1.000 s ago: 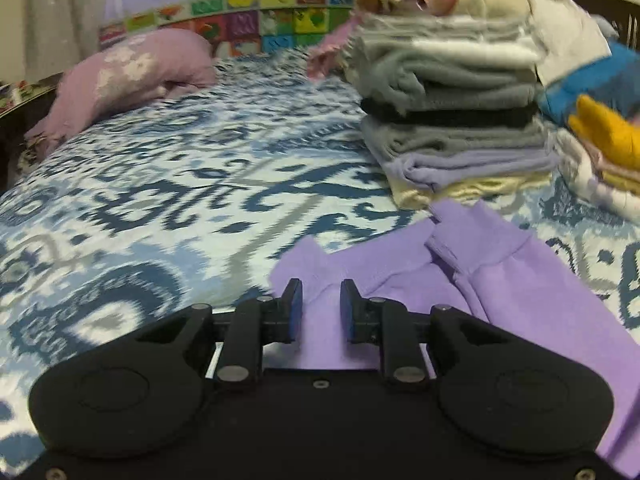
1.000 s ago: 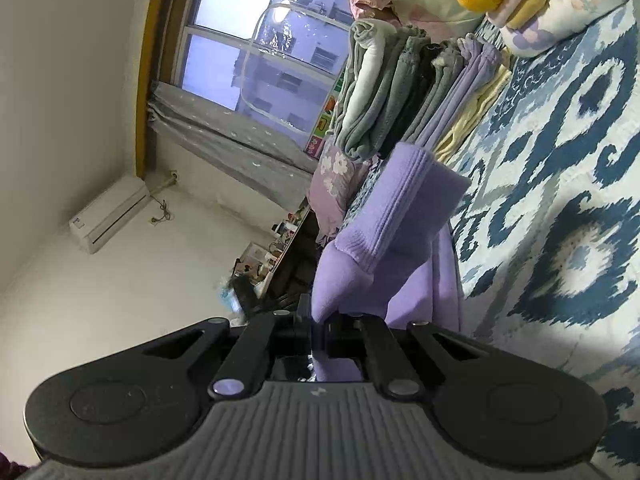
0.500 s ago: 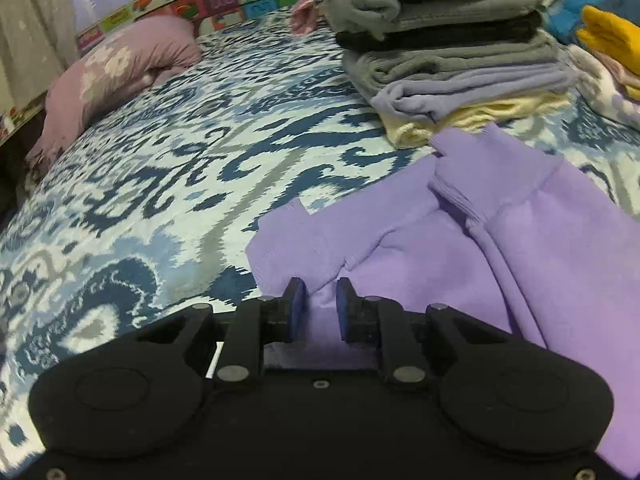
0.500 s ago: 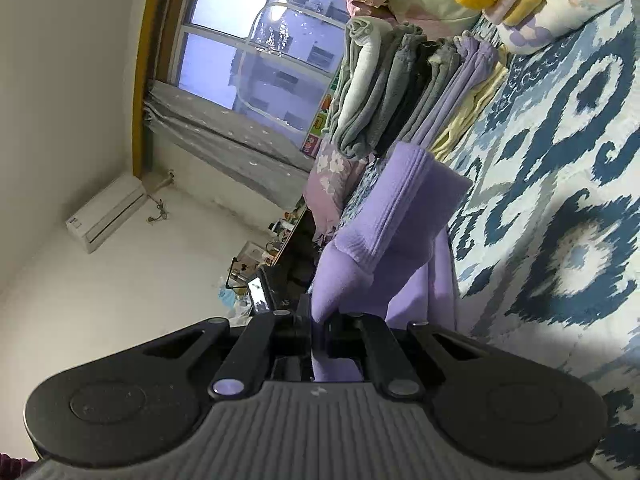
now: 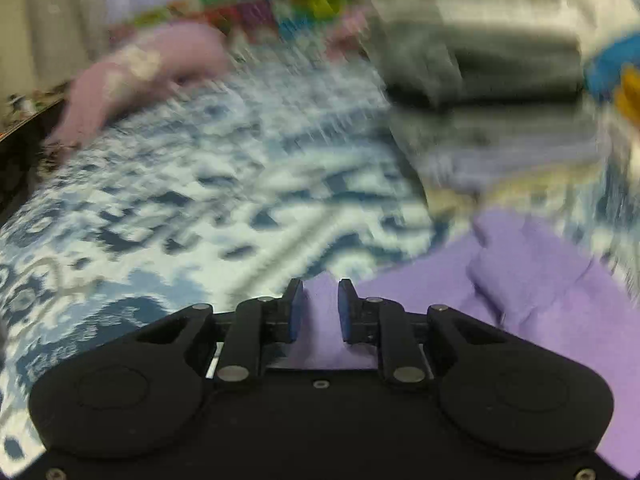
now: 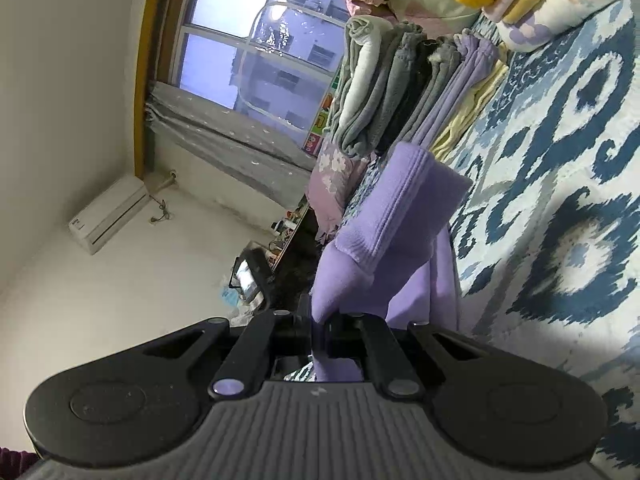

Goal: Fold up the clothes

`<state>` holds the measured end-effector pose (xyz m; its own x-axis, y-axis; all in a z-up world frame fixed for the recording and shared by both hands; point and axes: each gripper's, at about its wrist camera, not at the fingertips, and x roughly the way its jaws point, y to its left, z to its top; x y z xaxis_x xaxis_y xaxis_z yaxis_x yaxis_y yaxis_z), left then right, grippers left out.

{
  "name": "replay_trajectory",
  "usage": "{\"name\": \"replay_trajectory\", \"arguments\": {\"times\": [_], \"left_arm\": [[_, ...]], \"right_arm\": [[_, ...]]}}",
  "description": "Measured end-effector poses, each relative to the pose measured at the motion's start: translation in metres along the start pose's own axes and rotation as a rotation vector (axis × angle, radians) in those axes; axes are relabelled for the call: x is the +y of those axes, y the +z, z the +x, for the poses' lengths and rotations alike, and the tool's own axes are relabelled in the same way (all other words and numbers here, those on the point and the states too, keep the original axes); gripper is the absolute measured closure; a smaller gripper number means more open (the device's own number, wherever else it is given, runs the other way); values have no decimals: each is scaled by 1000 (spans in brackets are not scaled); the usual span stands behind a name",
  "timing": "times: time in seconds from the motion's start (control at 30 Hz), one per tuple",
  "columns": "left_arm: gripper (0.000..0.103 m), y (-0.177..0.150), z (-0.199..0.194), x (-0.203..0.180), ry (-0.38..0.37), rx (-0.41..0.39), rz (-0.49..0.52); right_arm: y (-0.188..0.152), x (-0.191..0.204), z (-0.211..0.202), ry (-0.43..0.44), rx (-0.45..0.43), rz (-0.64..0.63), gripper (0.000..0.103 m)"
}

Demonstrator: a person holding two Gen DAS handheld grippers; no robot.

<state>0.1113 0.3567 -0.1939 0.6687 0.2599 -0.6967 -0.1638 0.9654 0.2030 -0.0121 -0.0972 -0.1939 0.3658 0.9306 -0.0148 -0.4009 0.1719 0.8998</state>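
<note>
Purple garment (image 5: 532,280) is soft, light, floppy: right gripper (image 6: 318,330) pinches its edge, left gripper (image 5: 319,308) straddles a corner, grip unclear, so hold hems.

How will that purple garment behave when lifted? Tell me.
Probably floppy: the purple garment sags from the right gripper. Likely light, held by one pinched edge. Its ribbed cuff looks thicker, so may swing.

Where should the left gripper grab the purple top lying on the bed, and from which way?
Grab the loose near corner of the purple top, where it pokes out over the bedspread. Come in low from that open side, since the edge there is thin and free. The left gripper already has that fabric between its fingers, and the right gripper is shut on another part, lifting it.
</note>
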Motion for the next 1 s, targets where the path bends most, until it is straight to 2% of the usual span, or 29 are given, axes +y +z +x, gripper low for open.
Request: {"name": "replay_trajectory", "arguments": {"times": [0.03, 0.07, 0.13, 0.2, 0.27, 0.33, 0.43, 0.53, 0.63, 0.73, 0.83, 0.93, 0.97, 1.0], "left_arm": [[88, -2, 7, -6, 4, 20, 53], [87, 1, 8, -7, 7, 24, 66], [86, 6, -8, 3, -10, 4, 2], [80, 4, -34, 18, -36, -41, -82], [51, -13, -72, 34, -67, -114, -181], [47, -42, -113, 48, -82, -176, -260], [47, -92, -170, 51, -80, -213, -339], [47, -148, -222, 34, -118, -250, -405], [47, -190, -256, 8, -183, -281, -417], [45, -225, -279, -14, -246, -294, -404], [38, -240, -297, -38, -282, -300, -261], [35, -252, -308, -64, -267, -324, -104], [34, -257, -309, -72, -252, -326, -46], [34, -262, -307, -81, -226, -327, 18]], "right_arm": [[0, -1, 0, -1, 1, 1, 95], [0, -1, 1, -4, 2, -1, 95], [1, -2, 2, -10, 4, -4, 95], [2, -3, 2, -19, 0, -6, 95], [2, -4, 1, -25, -4, -9, 95], [1, -2, 1, -35, -7, -25, 95], [-1, 2, 2, -55, -10, -57, 95], [-2, 5, 2, -89, -19, -93, 95], [-4, 6, 0, -138, -33, -118, 93], [-7, 1, -2, -207, -51, -121, 91], [-10, -6, -4, -250, -72, -91, 91], [-13, -14, -6, -296, -87, -49, 75], [-15, -17, -8, -310, -96, -23, 67], [-17, -20, -11, -318, -107, 8, 63]]}}
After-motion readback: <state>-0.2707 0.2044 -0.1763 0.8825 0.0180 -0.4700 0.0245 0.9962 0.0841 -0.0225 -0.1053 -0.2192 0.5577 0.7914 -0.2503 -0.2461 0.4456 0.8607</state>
